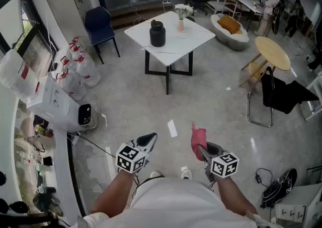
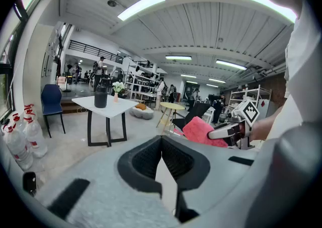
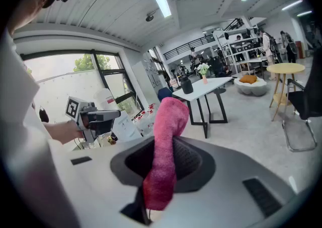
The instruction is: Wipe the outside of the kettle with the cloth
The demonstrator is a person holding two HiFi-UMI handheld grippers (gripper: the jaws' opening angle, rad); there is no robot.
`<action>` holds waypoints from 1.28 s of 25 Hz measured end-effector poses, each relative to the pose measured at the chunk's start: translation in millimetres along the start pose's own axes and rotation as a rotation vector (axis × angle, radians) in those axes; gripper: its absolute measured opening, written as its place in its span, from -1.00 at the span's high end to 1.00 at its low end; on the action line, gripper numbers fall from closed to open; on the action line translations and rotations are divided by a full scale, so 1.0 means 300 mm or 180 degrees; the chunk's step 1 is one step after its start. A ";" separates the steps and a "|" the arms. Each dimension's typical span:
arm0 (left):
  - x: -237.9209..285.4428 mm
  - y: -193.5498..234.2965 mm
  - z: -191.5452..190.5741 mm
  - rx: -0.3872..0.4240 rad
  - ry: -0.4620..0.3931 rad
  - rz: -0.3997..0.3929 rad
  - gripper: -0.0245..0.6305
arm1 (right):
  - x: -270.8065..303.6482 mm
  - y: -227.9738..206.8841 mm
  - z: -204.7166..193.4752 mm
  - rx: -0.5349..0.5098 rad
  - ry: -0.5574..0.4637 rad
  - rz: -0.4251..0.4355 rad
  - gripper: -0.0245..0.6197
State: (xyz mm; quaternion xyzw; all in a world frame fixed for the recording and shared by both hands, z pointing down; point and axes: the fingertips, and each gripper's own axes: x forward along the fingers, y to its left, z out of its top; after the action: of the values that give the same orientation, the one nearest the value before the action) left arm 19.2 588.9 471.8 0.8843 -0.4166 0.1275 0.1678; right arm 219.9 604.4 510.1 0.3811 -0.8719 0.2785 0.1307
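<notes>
- Head view: black kettle (image 1: 157,33) stands upright on the white desk (image 1: 188,38), just beside a small vase of flowers (image 1: 181,18). The desk is well apart from the person, with open floor (image 1: 211,101) between. Left claw (image 1: 149,138) and right claw (image 1: 204,147) are both low in frame, in front of the body and nowhere near the desk. Pink cloth (image 1: 198,139) sticks up out of the right claw.
- Left gripper view: left claw is pressed together with nothing in it. Kettle (image 2: 100,97) is far off on the desk, left of centre. The right claw with the cloth shows off to the right, apart from the left one.
- Right gripper view: right claw is pinching the cloth (image 3: 163,161). It is clamped low between the jaws, and the free end stands up and flops over at the top. Kettle (image 3: 187,86) is small in the distance, on the desk past the cloth's top.
- Status, my read: the cloth is in hand and the grip looks solid. The cloth isn't touching the kettle, so wiping hasn't started.
- Left to do: close the gap to the desk, maybe steady the kettle with the left claw (it would have to spread first), then rub the cloth round the outer wall.
- Kettle surface condition: too small to tell from here.
</notes>
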 end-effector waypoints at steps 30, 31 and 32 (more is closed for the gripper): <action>-0.090 0.123 -0.024 -0.0182 -0.0049 -0.0140 0.93 | 0.115 0.157 -0.020 -0.0006 0.0122 0.0072 0.60; -0.101 0.136 -0.026 -0.0166 -0.0045 -0.0144 0.93 | 0.126 0.164 -0.016 0.0009 0.0111 0.0046 0.60; -0.112 0.151 -0.028 -0.0149 -0.0043 -0.0151 0.93 | 0.140 0.171 -0.011 0.0021 0.0097 0.0019 0.60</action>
State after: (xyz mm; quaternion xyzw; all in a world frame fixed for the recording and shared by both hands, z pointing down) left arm -37.6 588.6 475.8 0.8906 -0.3996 0.1078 0.1886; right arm 153.7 609.8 511.5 0.3745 -0.8700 0.2875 0.1420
